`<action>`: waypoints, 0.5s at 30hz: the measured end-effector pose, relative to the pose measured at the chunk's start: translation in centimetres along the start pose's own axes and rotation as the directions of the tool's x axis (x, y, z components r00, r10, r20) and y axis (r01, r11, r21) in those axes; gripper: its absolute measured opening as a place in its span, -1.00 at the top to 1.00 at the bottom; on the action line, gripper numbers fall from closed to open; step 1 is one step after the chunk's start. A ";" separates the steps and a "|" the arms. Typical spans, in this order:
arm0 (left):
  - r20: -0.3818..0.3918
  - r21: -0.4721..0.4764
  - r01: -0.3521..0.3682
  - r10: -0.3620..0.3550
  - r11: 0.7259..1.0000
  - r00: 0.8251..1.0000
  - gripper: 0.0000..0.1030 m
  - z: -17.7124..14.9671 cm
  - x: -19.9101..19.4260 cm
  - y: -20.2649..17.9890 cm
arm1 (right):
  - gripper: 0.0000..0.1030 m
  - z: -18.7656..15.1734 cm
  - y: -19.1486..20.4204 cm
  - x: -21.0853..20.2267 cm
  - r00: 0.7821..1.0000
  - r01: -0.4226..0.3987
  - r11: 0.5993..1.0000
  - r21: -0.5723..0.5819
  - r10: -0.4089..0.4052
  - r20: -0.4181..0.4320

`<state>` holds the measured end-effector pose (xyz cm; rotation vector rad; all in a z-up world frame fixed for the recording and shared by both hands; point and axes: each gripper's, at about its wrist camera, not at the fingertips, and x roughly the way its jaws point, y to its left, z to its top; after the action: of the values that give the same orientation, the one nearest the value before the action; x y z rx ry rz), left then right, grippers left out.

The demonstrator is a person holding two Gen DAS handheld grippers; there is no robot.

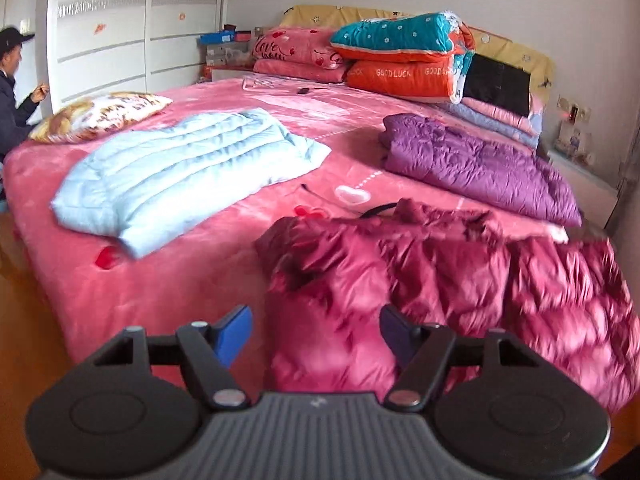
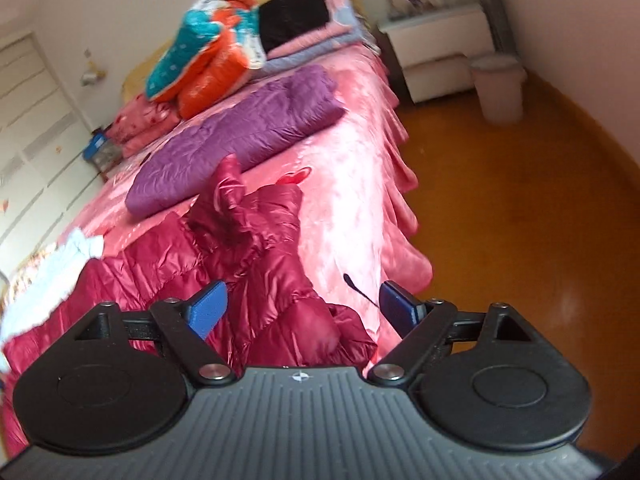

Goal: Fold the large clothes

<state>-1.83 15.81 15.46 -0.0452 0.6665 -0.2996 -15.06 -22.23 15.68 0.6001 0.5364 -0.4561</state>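
Your left gripper (image 1: 316,330) and right gripper (image 2: 304,306) both hung spread wide over the near edge of the bed (image 1: 168,292), jaws parted and pinching nothing. The crimson puffer coat (image 1: 440,280) lay crumpled below and just ahead of them at the bed's near right corner, its long axis running along that near edge. In the left wrist view it sat ahead and to the right of the jaws; in the right wrist view the coat (image 2: 256,264) lay straight ahead and spread away to the left. The right gripper looked the nearer to the bunched sleeve end (image 2: 232,196) that stuck up toward the purple coat (image 2: 240,132), folded along the right edge. A light blue coat (image 1: 180,176) lay folded toward the left edge.
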 end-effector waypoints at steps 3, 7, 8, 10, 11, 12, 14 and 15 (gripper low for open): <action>0.015 -0.035 0.102 -0.101 0.994 0.995 -0.33 0.8 1.2 -0.6 | -1.00 0.1 -0.3 0.8 1.000 -0.020 1.000 -0.018 0.019 -0.020; 0.012 -0.071 0.099 -0.099 0.993 0.995 -0.33 1.6 3.9 -0.7 | -1.00 0.4 -0.4 1.2 0.999 -0.024 1.000 0.003 0.024 -0.022; 0.034 -0.083 0.117 -0.114 0.990 0.993 -0.33 2.0 4.3 -0.7 | -1.00 0.6 -0.5 1.3 1.000 -0.026 1.000 0.009 0.026 -0.016; 0.115 -0.108 0.167 -0.155 0.980 0.981 -0.33 3.3 4.5 -0.5 | -1.00 0.7 -0.6 1.5 1.000 -0.024 1.000 0.015 0.024 -0.001; 0.165 -0.120 0.191 -0.170 0.974 0.971 -0.36 4.0 4.5 -0.2 | -1.00 0.8 -0.7 1.7 1.000 -0.024 1.000 0.017 0.024 0.005; 0.208 -0.136 0.205 -0.175 0.969 0.962 -0.38 4.8 4.5 0.2 | -1.00 0.8 -0.6 1.7 1.000 -0.023 1.000 0.017 0.023 0.011; 0.258 -0.192 0.196 -0.143 0.962 0.956 -0.47 6.1 4.3 1.3 | -1.00 1.1 -0.6 2.2 1.000 -0.017 1.000 0.013 0.017 0.023; 0.262 -0.218 0.177 -0.118 0.960 0.958 -0.48 6.6 4.1 1.9 | -1.00 1.2 -0.6 2.3 1.000 -0.015 1.000 0.009 0.015 0.028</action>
<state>5.79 16.12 17.87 -0.3604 0.4490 -0.3504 -13.27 -23.98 14.88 0.6058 0.5033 -0.4521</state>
